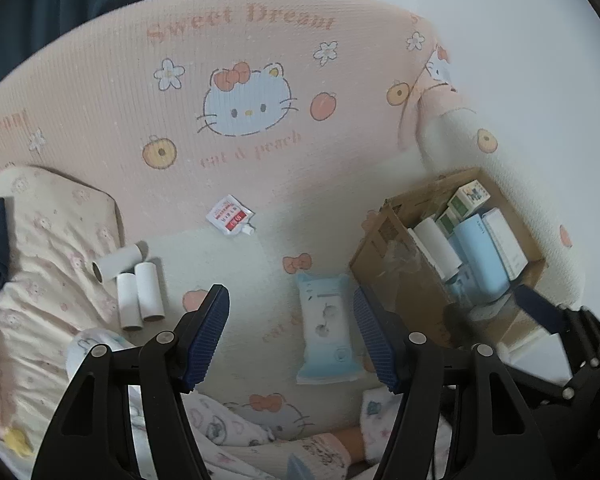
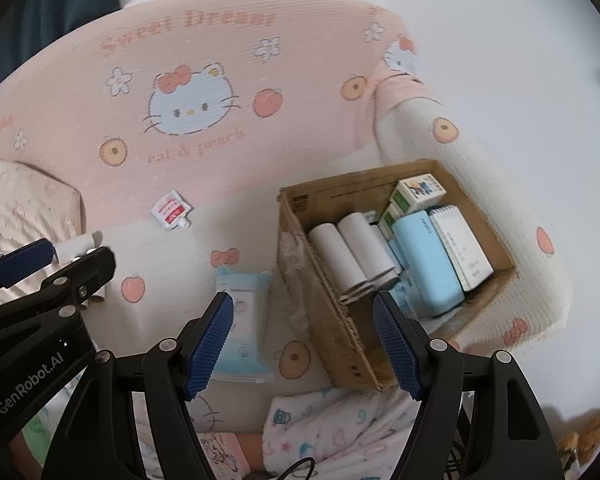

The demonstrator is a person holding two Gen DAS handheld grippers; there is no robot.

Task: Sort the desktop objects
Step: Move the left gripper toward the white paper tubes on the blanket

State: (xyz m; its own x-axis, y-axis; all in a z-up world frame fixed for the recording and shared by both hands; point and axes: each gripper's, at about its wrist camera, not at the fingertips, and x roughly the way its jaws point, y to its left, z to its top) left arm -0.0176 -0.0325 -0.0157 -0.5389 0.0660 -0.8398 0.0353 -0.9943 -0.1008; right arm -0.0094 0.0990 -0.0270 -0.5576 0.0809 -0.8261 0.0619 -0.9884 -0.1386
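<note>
A pack of wet wipes (image 1: 327, 330) lies on the pink cartoon-print sofa seat, just ahead of my open left gripper (image 1: 292, 336), with nothing between the pads. Three white paper rolls (image 1: 134, 286) lie to its left, and a small red-and-white pouch (image 1: 230, 218) sits farther back. My right gripper (image 2: 302, 344) is open and empty, hovering over the near wall of a cardboard box (image 2: 332, 312) that holds white rolls (image 2: 350, 254), a light-blue case (image 2: 426, 258) and small cartons. The wipes (image 2: 242, 320) lie left of the box.
A floral pillow (image 1: 52, 264) with dark cloth fills the left. The sofa's backrest (image 1: 236, 80) and padded armrest (image 2: 496, 208) hem in the box. A person's patterned trouser legs (image 2: 340, 432) sit at the near edge. The left gripper's body (image 2: 32, 320) shows at lower left.
</note>
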